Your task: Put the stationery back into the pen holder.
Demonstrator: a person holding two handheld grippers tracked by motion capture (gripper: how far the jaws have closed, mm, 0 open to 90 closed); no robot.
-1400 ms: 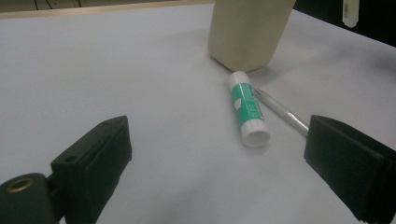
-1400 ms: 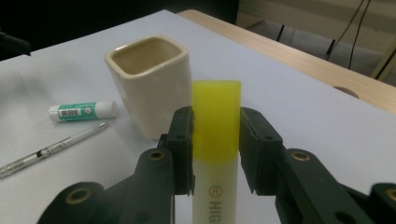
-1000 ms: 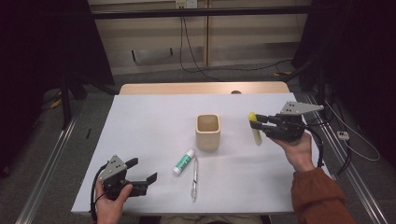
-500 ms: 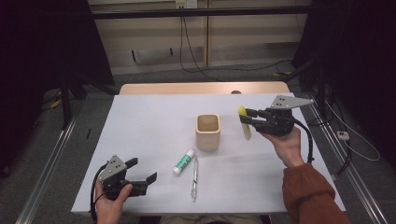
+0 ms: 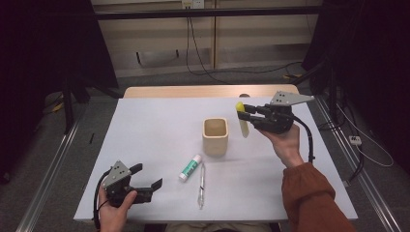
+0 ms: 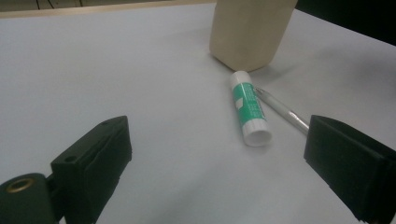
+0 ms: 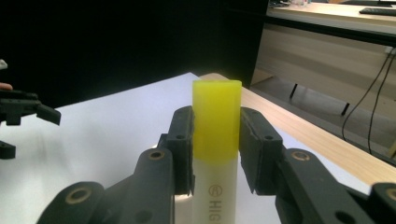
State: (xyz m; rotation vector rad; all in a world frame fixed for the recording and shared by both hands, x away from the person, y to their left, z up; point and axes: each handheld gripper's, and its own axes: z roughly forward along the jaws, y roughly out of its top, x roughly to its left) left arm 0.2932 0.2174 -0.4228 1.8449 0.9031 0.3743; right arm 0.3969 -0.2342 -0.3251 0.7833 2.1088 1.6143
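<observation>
My right gripper (image 5: pixel 245 113) is shut on a highlighter (image 5: pixel 242 119) with a yellow cap and a pale barrel, held upright in the air just right of the beige square cup (image 5: pixel 215 136). In the right gripper view both pads press the yellow cap of the highlighter (image 7: pixel 217 122). My left gripper (image 5: pixel 147 182) rests open near the table's front left corner, with nothing between its jaws. Ahead of it lie a green-and-white glue stick (image 6: pixel 249 108), a clear pen (image 6: pixel 285 110) and the cup (image 6: pixel 248 31). In the high view, the glue stick (image 5: pixel 190 167) and the pen (image 5: pixel 201 185) lie in front of the cup.
The white tabletop (image 5: pixel 154 125) has a wooden strip (image 5: pixel 193 91) along its far edge. Metal rails (image 5: pixel 48 169) run along both sides on the floor, and cables (image 5: pixel 358 140) lie at the right.
My right gripper has carried the highlighter leftward and a little upward, from the table's right side to just beside the cup. The left gripper has stayed put.
</observation>
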